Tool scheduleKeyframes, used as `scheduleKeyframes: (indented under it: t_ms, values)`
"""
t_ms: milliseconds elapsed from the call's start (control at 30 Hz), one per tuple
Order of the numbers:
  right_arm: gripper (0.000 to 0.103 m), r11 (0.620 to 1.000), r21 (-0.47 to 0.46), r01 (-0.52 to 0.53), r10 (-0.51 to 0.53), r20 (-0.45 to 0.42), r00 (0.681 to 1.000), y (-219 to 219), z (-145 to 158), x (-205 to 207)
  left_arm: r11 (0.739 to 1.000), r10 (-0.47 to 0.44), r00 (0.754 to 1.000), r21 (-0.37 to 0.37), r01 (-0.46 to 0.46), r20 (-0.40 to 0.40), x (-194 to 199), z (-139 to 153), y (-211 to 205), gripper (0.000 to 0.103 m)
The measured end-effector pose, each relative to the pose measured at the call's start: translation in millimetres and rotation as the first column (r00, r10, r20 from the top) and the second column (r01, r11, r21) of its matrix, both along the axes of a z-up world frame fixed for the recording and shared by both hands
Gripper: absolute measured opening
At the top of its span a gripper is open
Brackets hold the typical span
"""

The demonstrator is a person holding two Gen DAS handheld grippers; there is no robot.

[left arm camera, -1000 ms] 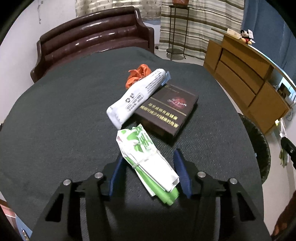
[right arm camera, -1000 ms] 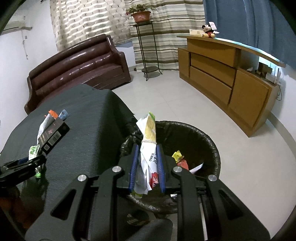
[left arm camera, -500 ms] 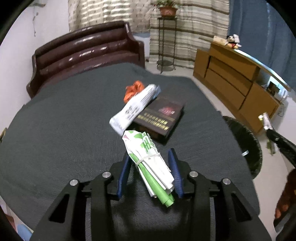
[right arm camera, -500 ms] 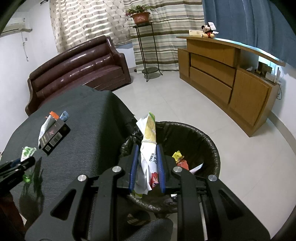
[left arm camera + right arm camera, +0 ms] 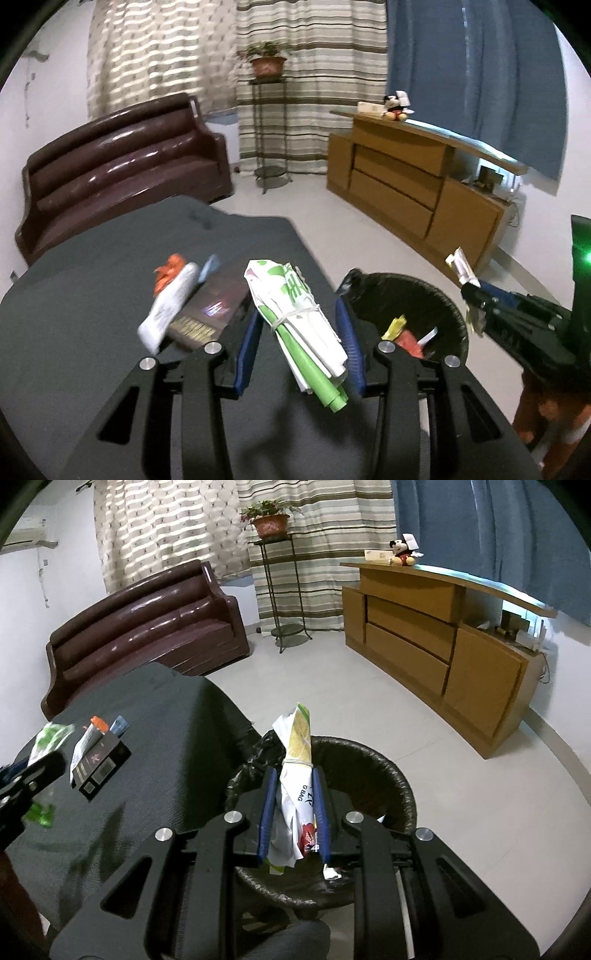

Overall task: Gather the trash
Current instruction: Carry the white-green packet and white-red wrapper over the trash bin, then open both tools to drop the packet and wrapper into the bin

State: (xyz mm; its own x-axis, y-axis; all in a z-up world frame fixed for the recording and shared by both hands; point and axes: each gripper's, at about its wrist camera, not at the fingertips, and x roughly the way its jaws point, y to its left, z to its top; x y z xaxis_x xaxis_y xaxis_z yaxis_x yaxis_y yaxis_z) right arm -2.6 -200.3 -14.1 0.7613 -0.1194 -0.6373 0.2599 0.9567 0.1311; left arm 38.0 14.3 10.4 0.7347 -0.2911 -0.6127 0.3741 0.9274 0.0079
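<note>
My left gripper (image 5: pixel 298 319) is shut on a folded green-and-white paper bundle (image 5: pixel 295 306) bound with a rubber band, held up off the dark table (image 5: pixel 92 295). The black-lined bin (image 5: pixel 410 299) stands just right of it, with wrappers inside. My right gripper (image 5: pixel 294 775) is shut on a white-and-yellow folded bag (image 5: pixel 297 749) above the bin (image 5: pixel 373 764). It also shows in the left wrist view, where the right gripper (image 5: pixel 474 295) holds its bag over the bin's far side. In the right wrist view the left gripper (image 5: pixel 33 775) and the green bundle (image 5: pixel 51 734) show at the left edge.
A white tube (image 5: pixel 166 314), an orange crumpled wrapper (image 5: pixel 170 271) and a dark flat box (image 5: pixel 214 306) lie together on the table. Beyond are a brown sofa (image 5: pixel 122 166), a plant stand (image 5: pixel 267 122) and a wooden cabinet (image 5: pixel 406 192), with pale open floor (image 5: pixel 369 686) around the bin.
The left gripper's jaws closed on the green bundle, lifted it off the table and swung right, bringing the bin into view. The right gripper stayed still with its bag.
</note>
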Motion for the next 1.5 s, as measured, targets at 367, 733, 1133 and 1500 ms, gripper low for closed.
scheduleKeyframes:
  t_ms: [367,733,1133,1500]
  values:
    - [0.020,0.998,-0.034,0.048,-0.048,0.012,0.999,-12.9,5.3,-1.9,0.997,-0.064,0.997,0.039,0.062,0.053,11.3,-13.8,-49.9,0.041]
    - [0.020,0.997,-0.037,0.074,-0.074,0.007,0.997,-25.2,-0.9,2.5,0.996,-0.057,0.998,0.065,0.055,0.031,18.5,-27.1,-69.5,0.041]
    - [0.020,0.995,-0.039,0.091,-0.091,-0.005,0.996,-26.1,-6.5,7.5,0.995,-0.055,0.998,0.089,0.055,-0.001,28.8,-32.4,-77.4,0.041]
    - [0.020,0.994,-0.033,0.103,-0.103,-0.022,0.994,-28.1,-13.2,11.3,0.994,-0.051,0.999,0.095,0.052,-0.017,32.9,-34.6,-75.1,0.042]
